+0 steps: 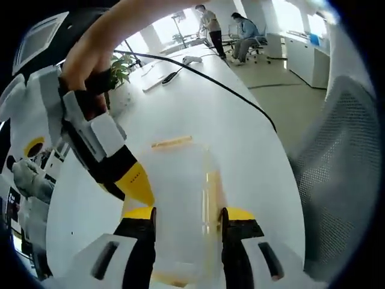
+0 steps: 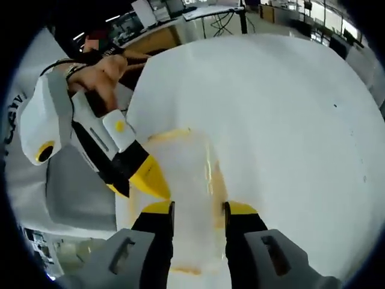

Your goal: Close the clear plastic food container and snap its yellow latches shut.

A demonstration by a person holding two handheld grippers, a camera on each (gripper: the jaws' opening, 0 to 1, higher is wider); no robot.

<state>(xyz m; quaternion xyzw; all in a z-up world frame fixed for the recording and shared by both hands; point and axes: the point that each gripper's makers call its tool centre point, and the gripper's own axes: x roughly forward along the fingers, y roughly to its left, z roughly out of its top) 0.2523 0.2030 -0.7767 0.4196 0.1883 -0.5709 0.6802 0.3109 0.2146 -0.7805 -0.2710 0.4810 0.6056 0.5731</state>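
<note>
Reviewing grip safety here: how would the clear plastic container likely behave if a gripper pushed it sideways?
The clear plastic container looks empty, so probably light. On the smooth white table it would likely slide, not tip. Its thin clear walls may flex.

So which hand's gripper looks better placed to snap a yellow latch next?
Probably left, narrowly: the left gripper stands open over the container, a yellow latch just inside one jaw. The right gripper straddles it much alike.
</note>
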